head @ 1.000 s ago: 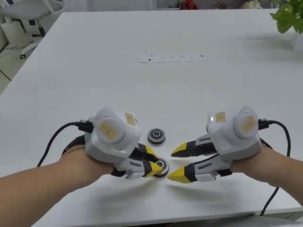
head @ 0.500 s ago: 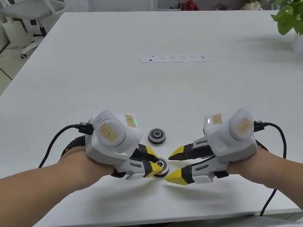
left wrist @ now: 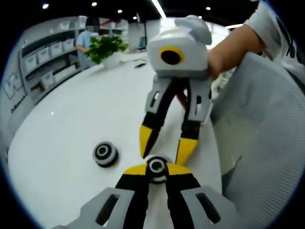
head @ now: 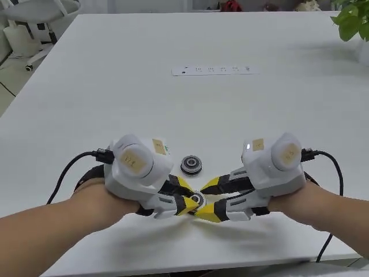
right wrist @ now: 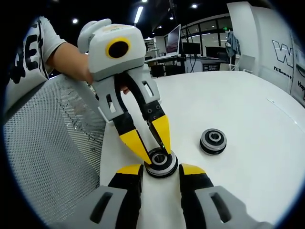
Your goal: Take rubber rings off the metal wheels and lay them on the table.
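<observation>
Right gripper [head: 209, 200] has moved in since 1 s ago: its spread jaws were clear of the wheel [head: 196, 201], now they straddle it, yellow tips just beside the rim, contact can't be told. Left gripper [head: 188, 198] unchanged, clamped on that wheel near the front edge of the table [head: 115, 86], tips facing the right's. Wheel is a small round disc with a shiny metal hub, black rubber ring [right wrist: 162, 174] on it. Second wheel [head: 191, 165], same build, lies flat just behind, untouched. Jaws are black with yellow wedge tips, housings smooth white-grey plastic. Table is glossy white
</observation>
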Motion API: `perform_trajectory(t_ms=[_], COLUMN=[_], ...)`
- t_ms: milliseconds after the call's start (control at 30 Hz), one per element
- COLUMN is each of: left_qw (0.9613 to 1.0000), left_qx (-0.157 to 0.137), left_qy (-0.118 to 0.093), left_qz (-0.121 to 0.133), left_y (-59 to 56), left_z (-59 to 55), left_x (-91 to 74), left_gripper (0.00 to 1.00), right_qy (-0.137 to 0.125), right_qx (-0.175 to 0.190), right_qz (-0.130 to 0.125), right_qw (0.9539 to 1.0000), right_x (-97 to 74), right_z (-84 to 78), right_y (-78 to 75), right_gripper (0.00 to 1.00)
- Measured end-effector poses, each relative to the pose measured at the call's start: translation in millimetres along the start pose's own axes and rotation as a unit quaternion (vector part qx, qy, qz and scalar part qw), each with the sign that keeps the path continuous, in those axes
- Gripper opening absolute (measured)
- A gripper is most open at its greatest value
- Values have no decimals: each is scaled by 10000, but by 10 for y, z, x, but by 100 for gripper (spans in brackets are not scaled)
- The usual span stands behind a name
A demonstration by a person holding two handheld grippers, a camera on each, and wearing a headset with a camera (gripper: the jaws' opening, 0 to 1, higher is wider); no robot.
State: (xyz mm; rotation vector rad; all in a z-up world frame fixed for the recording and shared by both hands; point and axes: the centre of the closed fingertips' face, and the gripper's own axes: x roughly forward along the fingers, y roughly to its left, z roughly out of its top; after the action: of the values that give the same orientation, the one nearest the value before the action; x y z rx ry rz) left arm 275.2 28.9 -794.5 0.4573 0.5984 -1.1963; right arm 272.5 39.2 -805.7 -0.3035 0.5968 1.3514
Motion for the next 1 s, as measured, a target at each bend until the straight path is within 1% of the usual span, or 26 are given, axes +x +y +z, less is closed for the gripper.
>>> perform_trajectory(t_ms=[200,433,633,800,1000], left_qw=[10000,10000,10000,10000,10000], left_qx=[3,-7,-19,-26,-28], left_qy=[-3,-13,-24,-29,-27], left_qz=[16,26,31,41,58], left_y=[-3,-3,-4,-2,-1], left_z=[2,1,-1,-3,-4], left_x=[2,2,2,0,0], left_gripper=[13,13,13,13,13], right_qy=[0,5,56,33,56], right_qx=[47,148,117,186,125], right_qz=[26,35,12,7,4], right_qw=[10000,9999,9999,9998,9999], right_x=[12,-29,-57,-75,-84], right_z=[-21,-53,-83,-88,-93], right_y=[13,17,9,8,12], right_gripper=[27,24,20,17,14])
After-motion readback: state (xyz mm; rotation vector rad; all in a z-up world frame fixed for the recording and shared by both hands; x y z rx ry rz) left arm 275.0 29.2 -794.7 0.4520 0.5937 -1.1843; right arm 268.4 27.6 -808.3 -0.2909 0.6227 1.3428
